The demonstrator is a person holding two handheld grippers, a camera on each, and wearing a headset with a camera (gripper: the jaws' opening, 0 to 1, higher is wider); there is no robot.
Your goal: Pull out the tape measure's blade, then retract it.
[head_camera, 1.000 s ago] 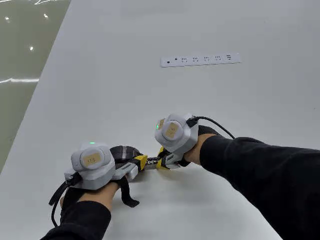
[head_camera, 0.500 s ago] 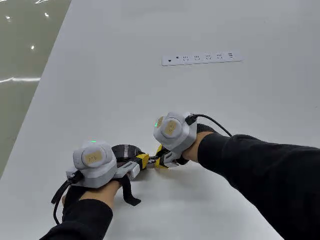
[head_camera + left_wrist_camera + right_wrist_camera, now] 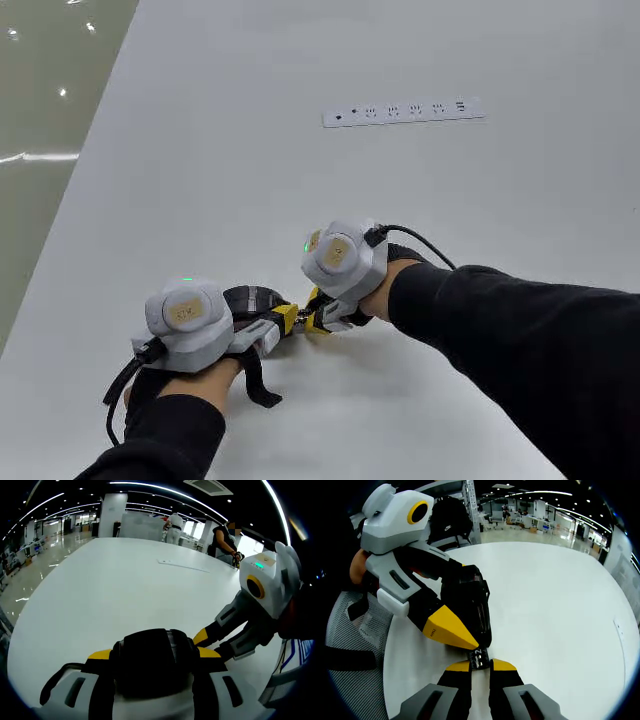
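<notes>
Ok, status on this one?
Left claw shut on tape measure. Right claw shut on blade, barely out. Power strip well away.

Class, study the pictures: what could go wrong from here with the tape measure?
1. The right tool pinches only the blade's end; it might slip and snap back.
2. The left tool holds the rounded tape measure case; a hard pull could twist it loose.

Opposed close gripper views, tape measure [image 3: 152, 662] shared.
</notes>
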